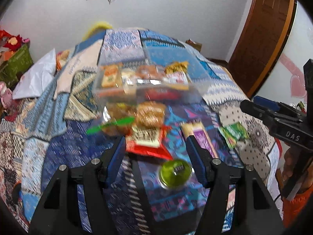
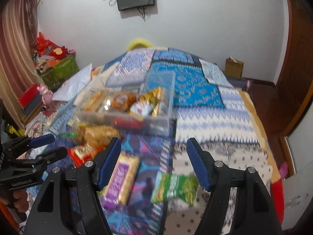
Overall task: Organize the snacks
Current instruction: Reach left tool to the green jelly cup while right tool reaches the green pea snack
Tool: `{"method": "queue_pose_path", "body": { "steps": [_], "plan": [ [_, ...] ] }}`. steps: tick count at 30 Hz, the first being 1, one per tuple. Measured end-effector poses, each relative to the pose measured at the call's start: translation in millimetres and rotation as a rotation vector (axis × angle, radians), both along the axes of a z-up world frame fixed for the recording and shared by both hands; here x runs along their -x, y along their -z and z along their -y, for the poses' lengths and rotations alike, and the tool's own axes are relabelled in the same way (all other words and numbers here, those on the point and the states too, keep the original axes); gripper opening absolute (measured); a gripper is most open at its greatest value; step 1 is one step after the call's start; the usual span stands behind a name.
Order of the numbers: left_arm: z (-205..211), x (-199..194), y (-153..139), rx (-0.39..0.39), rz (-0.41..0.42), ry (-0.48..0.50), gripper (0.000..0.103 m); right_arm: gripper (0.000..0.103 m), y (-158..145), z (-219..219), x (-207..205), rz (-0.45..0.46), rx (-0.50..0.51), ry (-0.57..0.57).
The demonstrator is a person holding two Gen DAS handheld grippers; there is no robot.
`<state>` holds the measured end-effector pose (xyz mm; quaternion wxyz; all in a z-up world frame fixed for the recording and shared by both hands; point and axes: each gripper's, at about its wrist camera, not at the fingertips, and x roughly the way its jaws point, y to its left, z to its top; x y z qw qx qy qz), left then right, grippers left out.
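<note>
Both views are pretty blurry. Left gripper (image 1: 155, 146) is spread wide, holding nothing; a red snack packet (image 1: 148, 143) lies just ahead between its fingers, and a green jelly cup (image 1: 174, 173) sits by the right finger. Right gripper (image 2: 153, 149) is wide open too: a purple-and-yellow packet (image 2: 122, 178) by its left finger runs lengthwise away from it, green packet (image 2: 176, 188) near the right one. Clear snack box (image 2: 129, 113) sits beyond, looks already part-filled.

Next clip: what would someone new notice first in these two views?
The clear plastic box packed with snacks sits mid-bed on the bright patchwork quilt. Loose packets lie on the quilt in front of it: a red one, a purple one and a green one. A green round jelly cup lies between the open left gripper's fingers.
</note>
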<state>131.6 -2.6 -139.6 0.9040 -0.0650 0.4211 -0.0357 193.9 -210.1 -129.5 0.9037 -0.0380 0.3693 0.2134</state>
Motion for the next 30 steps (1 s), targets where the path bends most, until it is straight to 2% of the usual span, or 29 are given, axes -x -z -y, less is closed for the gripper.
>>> {"method": "queue_pose_path", "body": {
  "steps": [9,17,19,23,26,30],
  "plan": [
    [12,9,32,0.020,-0.091,0.022,0.063,0.067,44,27,7,-0.110,0.032,0.036],
    [28,-4,57,0.029,-0.161,0.052,0.063,0.068,69,33,4,-0.202,0.014,0.041],
    [30,-9,64,0.032,-0.182,0.054,0.063,0.070,72,31,4,-0.209,0.010,0.037],
    [34,-15,70,0.013,-0.177,0.054,0.063,0.083,74,27,4,-0.200,0.002,0.023],
    [36,-19,71,0.023,-0.166,0.049,0.063,0.083,77,18,0,-0.180,0.053,0.016],
    [40,-18,73,-0.001,-0.139,0.060,0.061,0.083,81,9,-1,-0.150,0.111,0.013]
  ]
}}
